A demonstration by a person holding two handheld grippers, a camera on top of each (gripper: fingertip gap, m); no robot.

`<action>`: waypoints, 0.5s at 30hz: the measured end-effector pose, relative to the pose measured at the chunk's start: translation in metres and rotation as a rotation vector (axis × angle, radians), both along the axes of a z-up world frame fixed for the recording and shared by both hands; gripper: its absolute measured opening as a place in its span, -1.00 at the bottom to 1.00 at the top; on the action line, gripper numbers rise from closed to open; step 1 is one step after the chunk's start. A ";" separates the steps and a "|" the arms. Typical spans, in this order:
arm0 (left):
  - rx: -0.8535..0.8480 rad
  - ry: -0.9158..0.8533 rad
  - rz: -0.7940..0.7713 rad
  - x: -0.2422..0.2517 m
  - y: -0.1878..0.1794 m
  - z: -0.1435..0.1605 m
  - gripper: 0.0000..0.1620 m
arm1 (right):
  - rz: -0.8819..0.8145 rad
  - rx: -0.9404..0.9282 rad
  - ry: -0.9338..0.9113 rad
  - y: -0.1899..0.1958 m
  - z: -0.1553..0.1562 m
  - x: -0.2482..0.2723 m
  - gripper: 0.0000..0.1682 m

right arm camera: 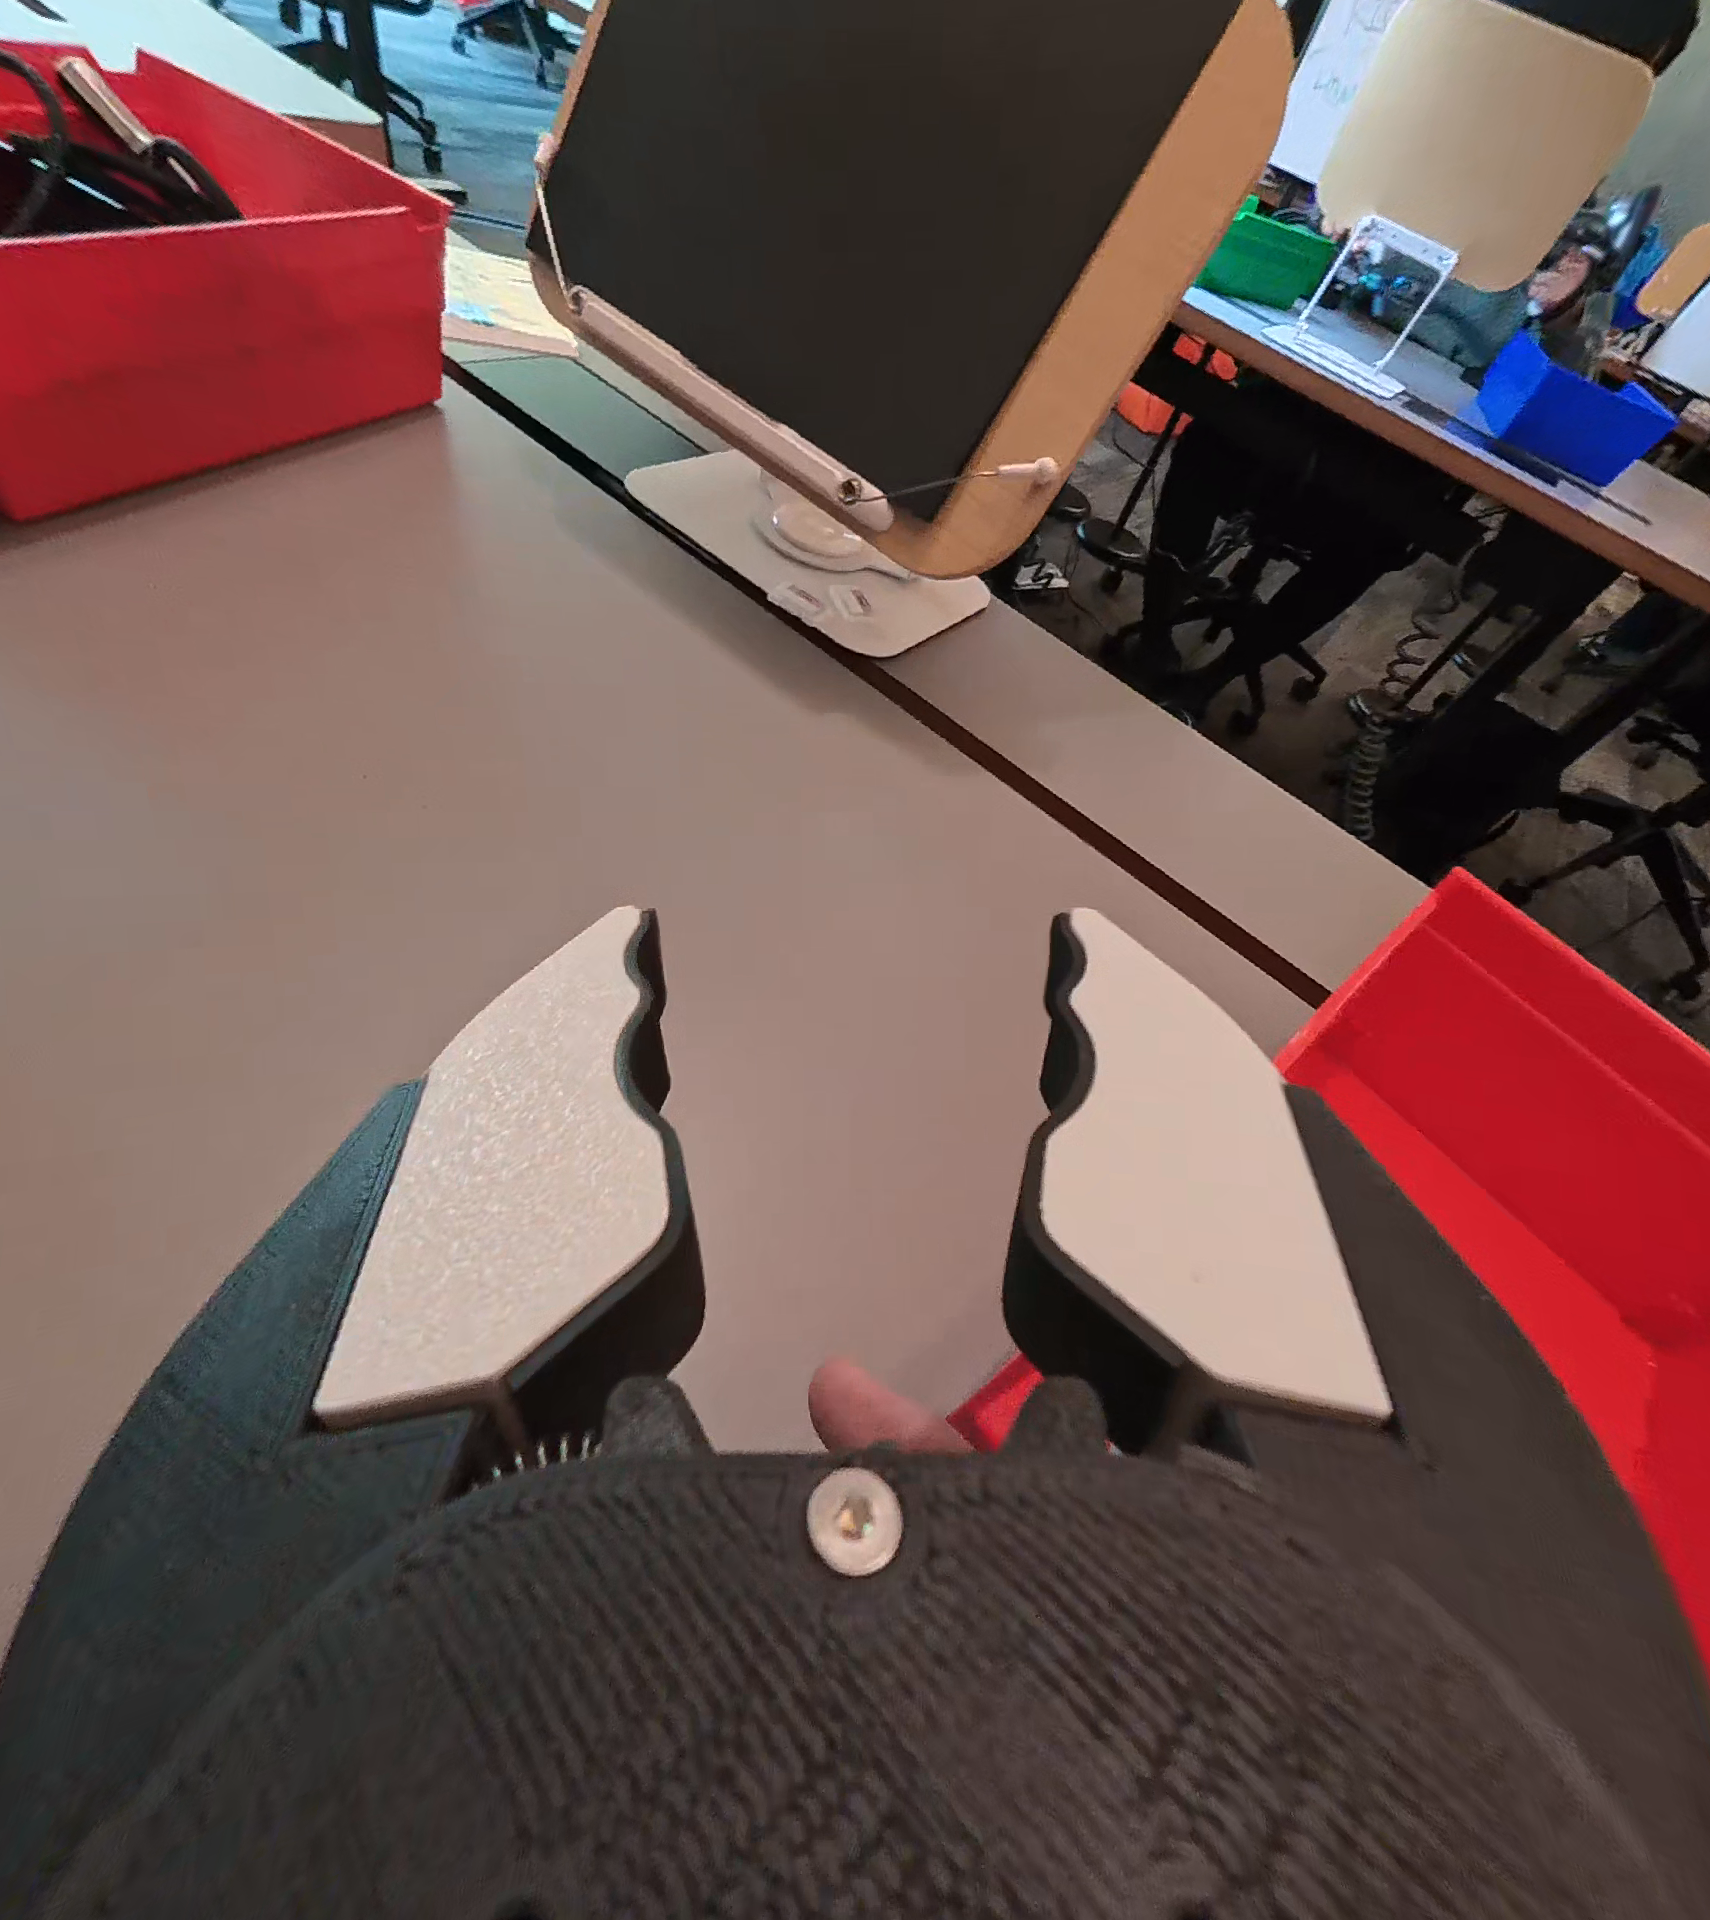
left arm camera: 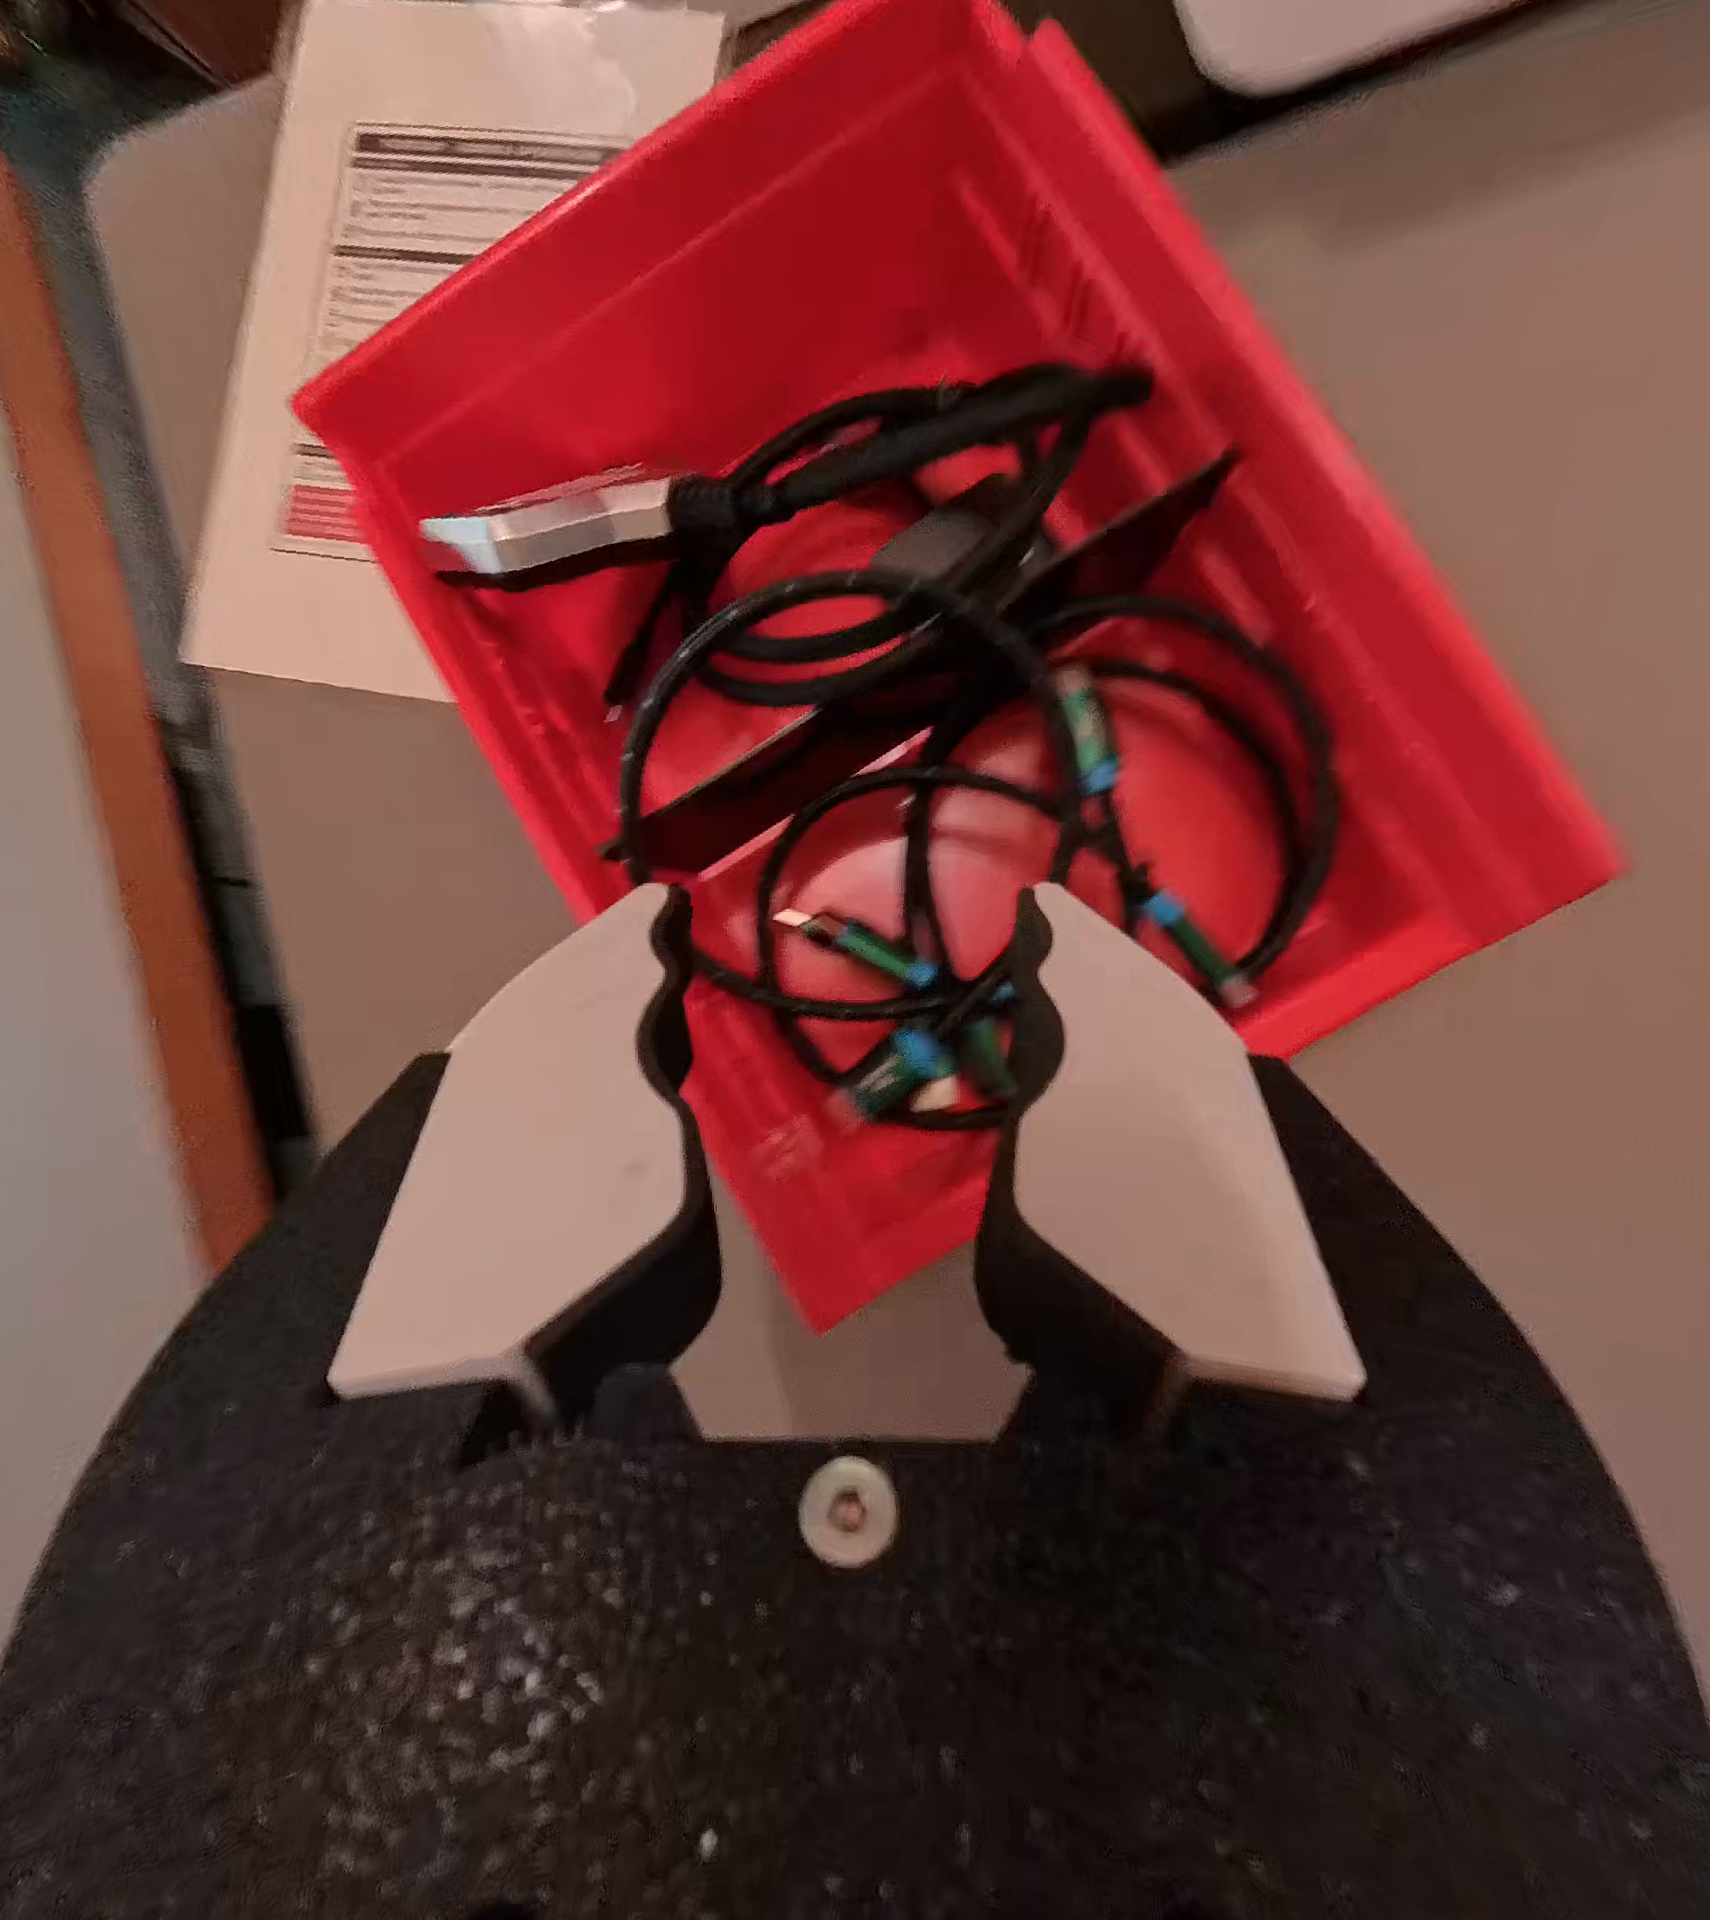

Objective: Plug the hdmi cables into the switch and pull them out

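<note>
A red bin (left arm camera: 934, 260) on the grey table holds a silver switch box (left arm camera: 539, 530) and a tangle of black HDMI cables (left arm camera: 934, 727) with green and blue plugs (left arm camera: 872, 951). My left gripper (left arm camera: 851, 914) is open and empty, hovering above the near end of the bin over the plugs. In the right wrist view the same bin (right arm camera: 155, 312) sits at the far left with the switch (right arm camera: 103, 99) and cables showing over its rim. My right gripper (right arm camera: 856, 935) is open and empty above bare table, far from that bin.
A printed paper sheet (left arm camera: 394, 260) lies under the bin's far corner. A second red bin (right arm camera: 1557, 1143) is beside my right gripper. A tilted dark panel on a white stand (right arm camera: 882, 260) stands at the table's far edge. Other tables, a blue bin (right arm camera: 1568, 405) and chairs lie beyond.
</note>
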State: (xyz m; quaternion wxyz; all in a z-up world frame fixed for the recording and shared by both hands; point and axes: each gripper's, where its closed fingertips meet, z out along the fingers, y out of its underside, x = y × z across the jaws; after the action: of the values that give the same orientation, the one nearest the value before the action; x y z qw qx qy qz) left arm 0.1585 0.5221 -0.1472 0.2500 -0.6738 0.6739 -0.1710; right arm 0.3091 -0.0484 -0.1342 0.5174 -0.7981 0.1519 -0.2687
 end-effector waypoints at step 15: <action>-0.349 -0.126 -0.009 0.106 -0.034 0.026 -0.31 | -0.002 -0.079 0.030 -0.019 -0.026 0.009 -0.19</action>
State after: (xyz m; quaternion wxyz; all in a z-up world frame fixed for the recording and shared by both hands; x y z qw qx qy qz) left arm 0.2645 0.4880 -0.1213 0.1703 -0.6919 0.6200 -0.3284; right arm 0.3177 -0.0678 -0.1605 0.4827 -0.8219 0.1498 -0.2630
